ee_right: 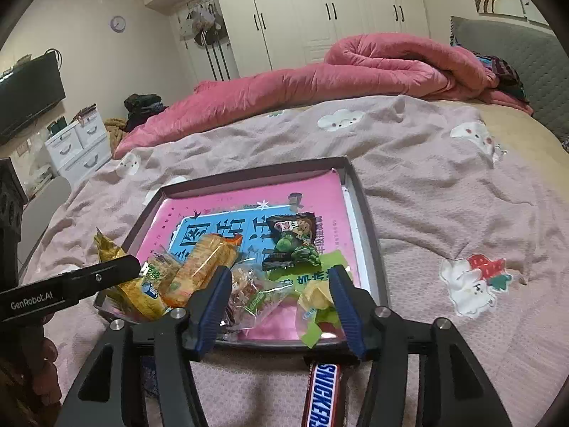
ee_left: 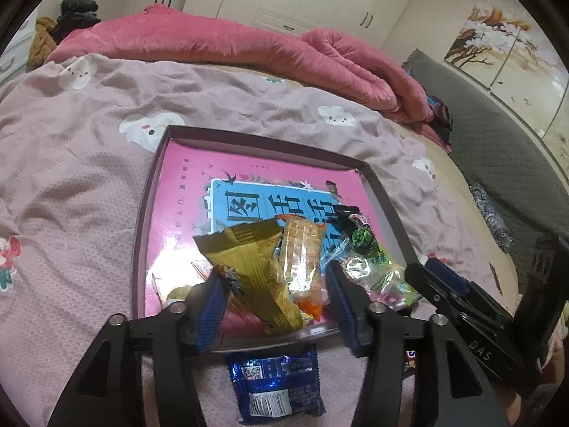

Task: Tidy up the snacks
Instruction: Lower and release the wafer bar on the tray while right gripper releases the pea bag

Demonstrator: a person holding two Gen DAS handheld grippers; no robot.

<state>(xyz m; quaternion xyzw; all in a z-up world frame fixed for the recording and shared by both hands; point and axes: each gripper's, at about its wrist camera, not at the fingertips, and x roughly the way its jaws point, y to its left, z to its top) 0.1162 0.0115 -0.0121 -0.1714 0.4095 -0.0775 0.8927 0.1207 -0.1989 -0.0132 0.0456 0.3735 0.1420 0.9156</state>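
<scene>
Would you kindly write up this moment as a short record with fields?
Surface: bed
Container: shallow tray with pink lining
In tray: gold packet, orange biscuit pack, dark pea snack
Outside tray: Snickers bar, blue packet
Left hand-held gripper: open, around gold packet
Right hand-held gripper: open

Dim warm indoor light — glare on tray (ee_left: 167, 263), fisheye-warped edges, dark corners.
</scene>
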